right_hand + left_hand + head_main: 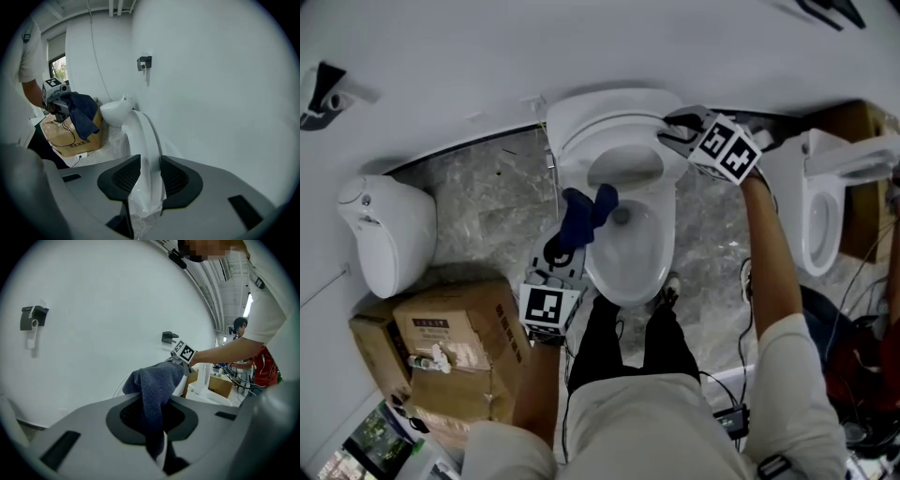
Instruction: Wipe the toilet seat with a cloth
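Beside the bowl rim (602,274), blue cloth (586,214) clamped between left fingers (186,418)

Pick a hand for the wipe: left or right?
Left. The left gripper is shut on the cloth, right beside the bowl. The right gripper clamps the raised seat edge and holds no cloth.

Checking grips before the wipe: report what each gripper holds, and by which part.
Left gripper pinches the blue cloth near one end, the rest bunched beyond the jaws. Right gripper clamps the raised toilet lid by its rim.
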